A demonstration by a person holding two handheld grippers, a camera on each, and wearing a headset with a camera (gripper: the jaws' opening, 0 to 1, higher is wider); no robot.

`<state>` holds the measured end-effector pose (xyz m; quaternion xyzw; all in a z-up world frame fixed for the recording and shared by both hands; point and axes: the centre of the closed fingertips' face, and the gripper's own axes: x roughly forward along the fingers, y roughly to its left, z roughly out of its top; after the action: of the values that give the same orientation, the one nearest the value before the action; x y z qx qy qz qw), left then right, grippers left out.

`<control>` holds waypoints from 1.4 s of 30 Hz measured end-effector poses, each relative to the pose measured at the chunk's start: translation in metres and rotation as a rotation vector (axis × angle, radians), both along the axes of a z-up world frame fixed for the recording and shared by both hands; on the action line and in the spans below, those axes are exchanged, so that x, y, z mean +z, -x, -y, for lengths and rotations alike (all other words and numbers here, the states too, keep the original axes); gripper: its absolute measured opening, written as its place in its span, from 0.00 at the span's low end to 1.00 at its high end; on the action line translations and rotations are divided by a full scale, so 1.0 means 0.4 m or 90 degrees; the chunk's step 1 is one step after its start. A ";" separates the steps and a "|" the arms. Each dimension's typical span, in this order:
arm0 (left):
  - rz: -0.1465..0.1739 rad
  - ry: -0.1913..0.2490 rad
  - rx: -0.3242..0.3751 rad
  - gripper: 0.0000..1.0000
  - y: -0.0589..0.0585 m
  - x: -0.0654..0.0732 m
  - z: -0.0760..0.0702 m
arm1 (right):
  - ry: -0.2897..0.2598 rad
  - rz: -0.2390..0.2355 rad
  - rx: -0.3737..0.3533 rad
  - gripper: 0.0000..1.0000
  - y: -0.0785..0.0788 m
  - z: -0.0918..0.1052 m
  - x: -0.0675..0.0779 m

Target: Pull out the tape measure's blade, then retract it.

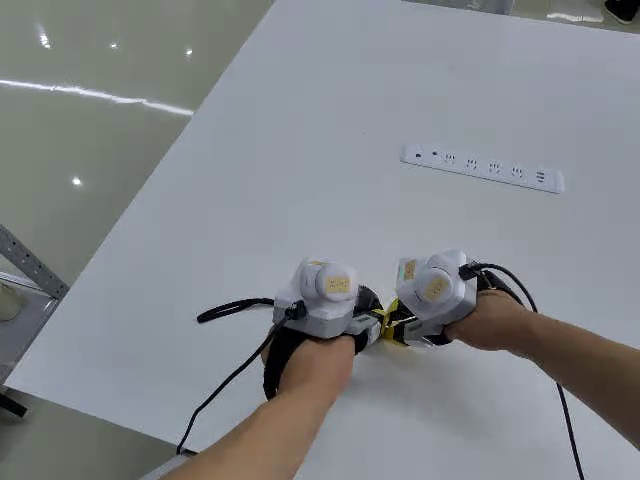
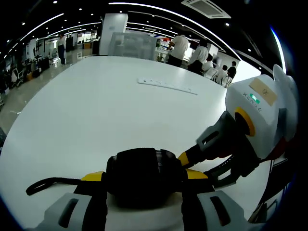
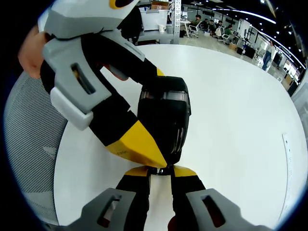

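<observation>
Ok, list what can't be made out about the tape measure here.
How far the blade is out: right gripper view, the right gripper pinches its tip close against the tape measure; head view, both grippers cover it.
Tape measure's lower half: left gripper view, the jaws of the left gripper hide it.
Markings on the power strip: head view, too small.

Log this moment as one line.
left gripper: shut on tape measure | right gripper: shut on blade tip | extension: none visible | power strip: apart, farther back
</observation>
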<state>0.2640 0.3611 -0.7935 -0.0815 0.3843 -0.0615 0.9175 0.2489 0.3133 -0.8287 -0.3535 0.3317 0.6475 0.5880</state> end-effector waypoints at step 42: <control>0.046 -0.022 -0.132 0.75 0.050 0.082 -0.007 | -0.032 -0.023 -0.206 0.53 0.035 0.053 0.053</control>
<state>0.2441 0.3638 -0.7606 -0.0235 0.3583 -0.1522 0.9208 0.2349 0.2921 -0.8075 -0.2691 0.3782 0.5589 0.6872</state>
